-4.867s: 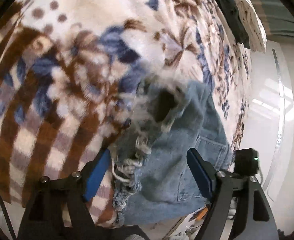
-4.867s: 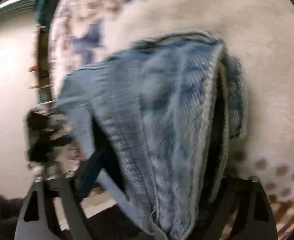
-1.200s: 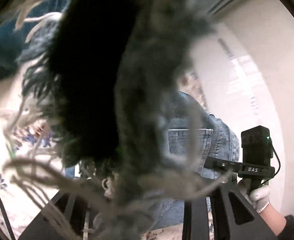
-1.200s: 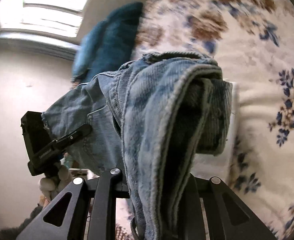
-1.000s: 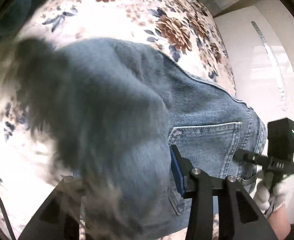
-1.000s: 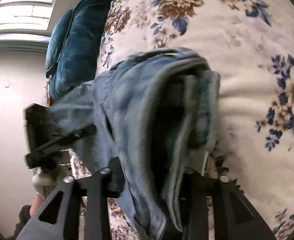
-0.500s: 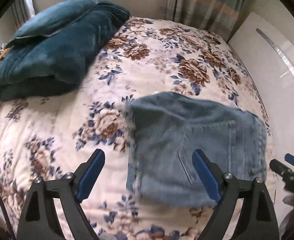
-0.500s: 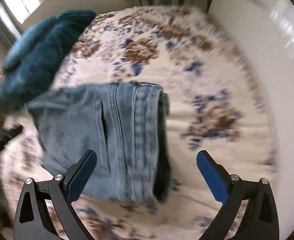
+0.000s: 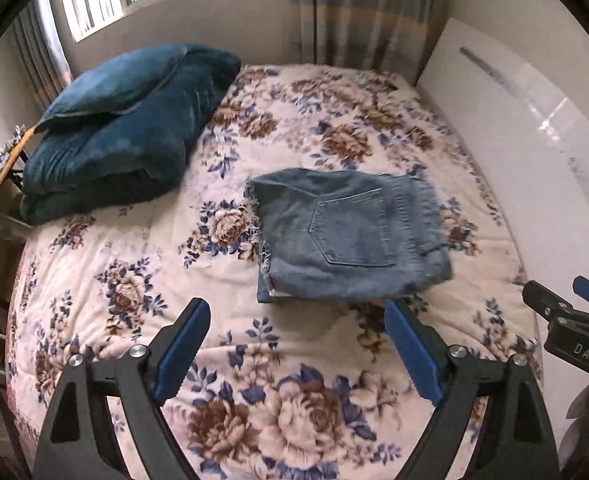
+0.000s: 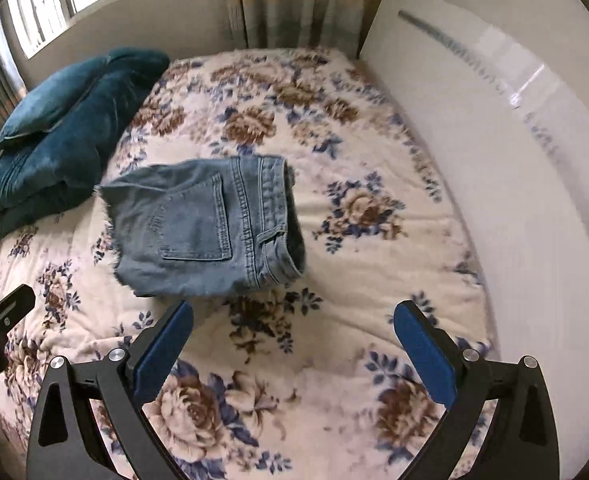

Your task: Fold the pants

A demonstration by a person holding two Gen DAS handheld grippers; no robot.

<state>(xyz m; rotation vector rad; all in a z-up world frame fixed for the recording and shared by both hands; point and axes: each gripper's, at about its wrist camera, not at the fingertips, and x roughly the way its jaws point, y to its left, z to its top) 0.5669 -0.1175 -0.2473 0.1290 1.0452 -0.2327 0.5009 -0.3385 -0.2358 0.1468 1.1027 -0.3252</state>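
Both grippers, left [image 9: 296,344] and right [image 10: 292,338], hang released near folded denim shorts [image 10: 206,232]; folding looks finished, only tidying remains

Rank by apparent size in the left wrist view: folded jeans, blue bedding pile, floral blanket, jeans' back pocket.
1. floral blanket
2. blue bedding pile; it lies farther from the camera, so its lead over the jeans is probably real
3. folded jeans
4. back pocket
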